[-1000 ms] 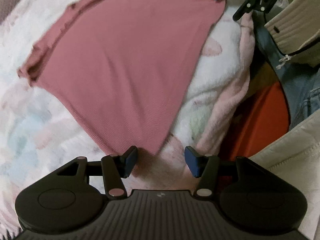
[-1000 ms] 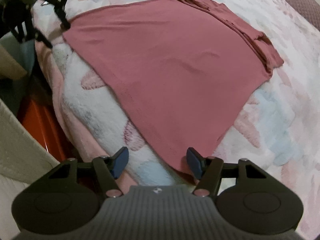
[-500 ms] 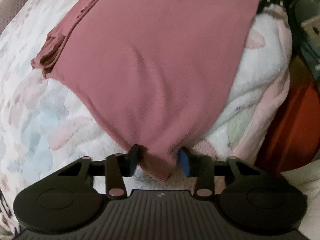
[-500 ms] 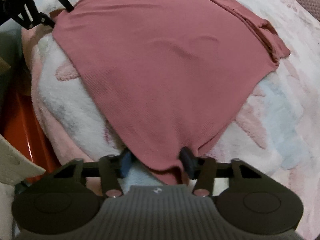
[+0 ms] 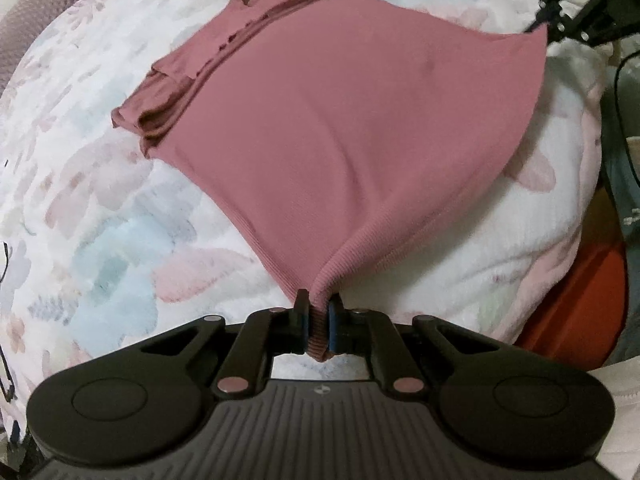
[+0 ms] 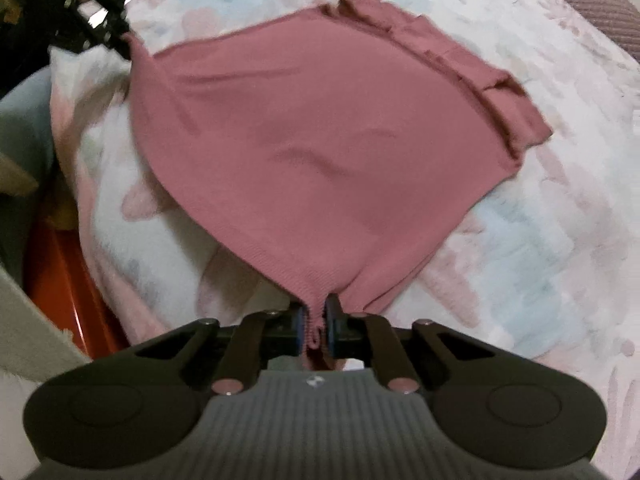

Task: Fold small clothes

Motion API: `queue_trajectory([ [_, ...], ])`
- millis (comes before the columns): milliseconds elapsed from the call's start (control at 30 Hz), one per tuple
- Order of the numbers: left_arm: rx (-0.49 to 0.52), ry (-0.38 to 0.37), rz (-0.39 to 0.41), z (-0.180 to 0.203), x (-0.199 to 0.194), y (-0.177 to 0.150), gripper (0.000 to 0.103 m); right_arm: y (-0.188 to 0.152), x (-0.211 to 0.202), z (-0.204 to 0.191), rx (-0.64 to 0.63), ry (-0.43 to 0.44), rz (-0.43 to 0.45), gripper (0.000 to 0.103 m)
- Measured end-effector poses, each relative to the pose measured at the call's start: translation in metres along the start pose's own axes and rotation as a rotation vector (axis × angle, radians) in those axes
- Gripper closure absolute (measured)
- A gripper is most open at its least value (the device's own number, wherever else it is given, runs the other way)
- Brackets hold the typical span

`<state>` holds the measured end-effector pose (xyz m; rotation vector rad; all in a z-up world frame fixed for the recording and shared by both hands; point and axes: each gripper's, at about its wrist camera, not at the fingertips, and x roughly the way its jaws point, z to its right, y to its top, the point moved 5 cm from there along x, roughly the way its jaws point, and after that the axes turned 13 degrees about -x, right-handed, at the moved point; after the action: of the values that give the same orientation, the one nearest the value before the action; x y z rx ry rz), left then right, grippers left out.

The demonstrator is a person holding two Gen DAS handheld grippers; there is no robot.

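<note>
A dusty-pink ribbed garment lies on a pastel floral blanket; it also shows in the right wrist view. My left gripper is shut on its near corner, which is lifted off the blanket. My right gripper is shut on the other near corner, also lifted. The far edge of the garment is bunched in folds and rests on the blanket. Each view shows the other gripper at the opposite corner: the right one, the left one.
The blanket covers a soft surface whose edge drops off toward an orange object and other clothes beside it. A mauve textured surface lies beyond the blanket.
Both grippers closed from open onto the near corners of the garment and raised them; the hem now stretches up off the blanket between them.
</note>
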<state>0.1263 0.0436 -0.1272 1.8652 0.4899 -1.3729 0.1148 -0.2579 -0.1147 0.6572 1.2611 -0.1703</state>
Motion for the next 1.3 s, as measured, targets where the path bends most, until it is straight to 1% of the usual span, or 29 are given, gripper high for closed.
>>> queue_trajectory([
  [100, -0.008, 0.013, 0.019, -0.007, -0.007, 0.008, 0.095, 0.008, -0.011, 0.015, 0.036, -0.027, 0.028, 0.099],
  [167, -0.029, 0.024, 0.032, -0.014, -0.012, 0.015, 0.095, 0.016, -0.017, 0.027, 0.037, -0.065, 0.043, 0.1],
  [300, -0.043, 0.067, 0.08, -0.033, -0.028, 0.041, 0.095, 0.032, -0.029, 0.051, 0.051, -0.131, 0.068, 0.1],
  [433, -0.096, 0.097, 0.143, -0.059, -0.044, 0.081, 0.095, 0.055, -0.042, 0.083, 0.071, -0.189, 0.09, 0.1],
  [533, -0.137, 0.122, 0.172, -0.078, -0.049, 0.111, 0.095, 0.071, -0.049, 0.113, 0.103, -0.217, 0.108, 0.1],
  [667, -0.211, 0.096, 0.182, -0.106, -0.046, 0.151, 0.095, 0.093, -0.05, 0.156, 0.168, -0.242, 0.13, 0.1],
  [767, -0.233, 0.106, 0.177, -0.125, -0.034, 0.177, 0.095, 0.109, -0.044, 0.192, 0.224, -0.239, 0.15, 0.1],
  [867, -0.276, 0.093, 0.165, -0.148, -0.017, 0.201, 0.095, 0.125, -0.031, 0.228, 0.275, -0.222, 0.157, 0.1],
  [967, -0.324, 0.072, 0.141, -0.167, 0.003, 0.218, 0.095, 0.138, -0.01, 0.257, 0.312, -0.202, 0.154, 0.1],
  [1133, -0.378, 0.057, 0.087, -0.197, 0.054, 0.243, 0.095, 0.153, 0.045, 0.303, 0.348, -0.165, 0.127, 0.1],
  [1300, -0.44, 0.042, 0.039, -0.218, 0.11, 0.26, 0.095, 0.157, 0.109, 0.338, 0.389, -0.133, 0.093, 0.1],
])
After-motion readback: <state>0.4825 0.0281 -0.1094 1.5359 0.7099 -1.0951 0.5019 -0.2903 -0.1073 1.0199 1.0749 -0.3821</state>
